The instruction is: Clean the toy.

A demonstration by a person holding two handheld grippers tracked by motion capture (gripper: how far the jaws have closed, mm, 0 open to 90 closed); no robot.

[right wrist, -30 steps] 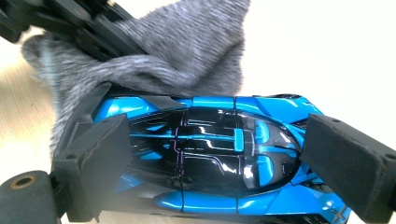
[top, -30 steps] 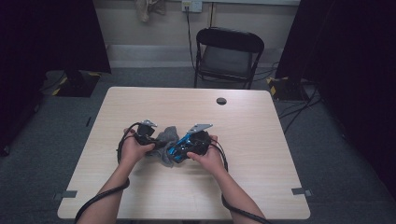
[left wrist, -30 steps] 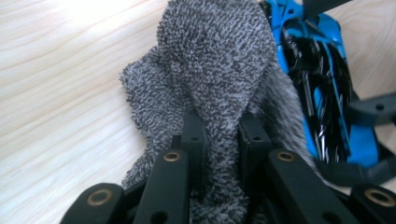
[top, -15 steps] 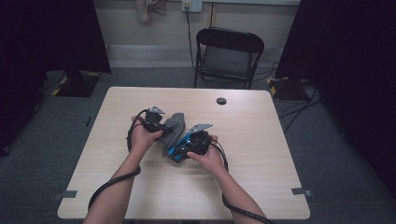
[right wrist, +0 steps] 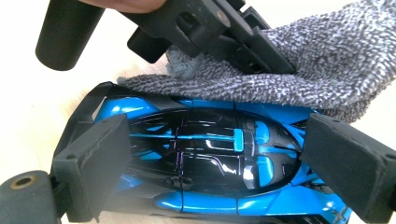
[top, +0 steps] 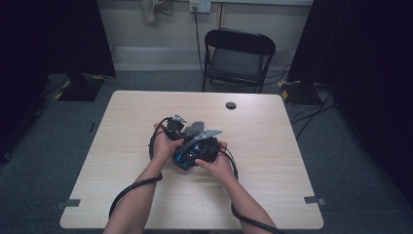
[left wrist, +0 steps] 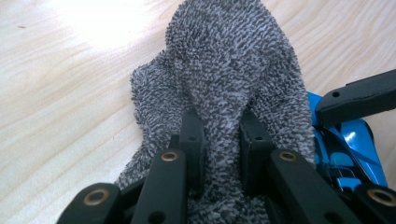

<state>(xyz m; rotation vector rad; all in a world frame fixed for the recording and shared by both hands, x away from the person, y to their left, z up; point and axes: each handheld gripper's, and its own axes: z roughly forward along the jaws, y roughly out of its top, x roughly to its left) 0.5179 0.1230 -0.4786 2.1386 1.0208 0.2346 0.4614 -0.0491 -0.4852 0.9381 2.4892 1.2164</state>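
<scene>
A blue and black toy car [right wrist: 205, 158] lies on the pale wood table [top: 272, 161], held end to end between the pads of my right gripper [right wrist: 219, 161], which is shut on it. A grey terry cloth [left wrist: 233, 70] drapes over the car's far side. My left gripper [left wrist: 219, 135] is shut on a fold of that cloth, and the car [left wrist: 348, 156] peeks out at its right. In the high view both hands meet at the table's middle: left gripper [top: 174, 127], cloth [top: 193, 128], right gripper [top: 200, 146], car [top: 185, 159].
A small black round object [top: 231, 105] lies near the table's far edge. A black folding chair [top: 237, 56] stands beyond the table. Cables trail from both grippers toward the near edge. Bare tabletop lies on both sides of the hands.
My left gripper has moved away from the person and to the right, dragging the cloth over the car. The right gripper has held the car nearly still.
</scene>
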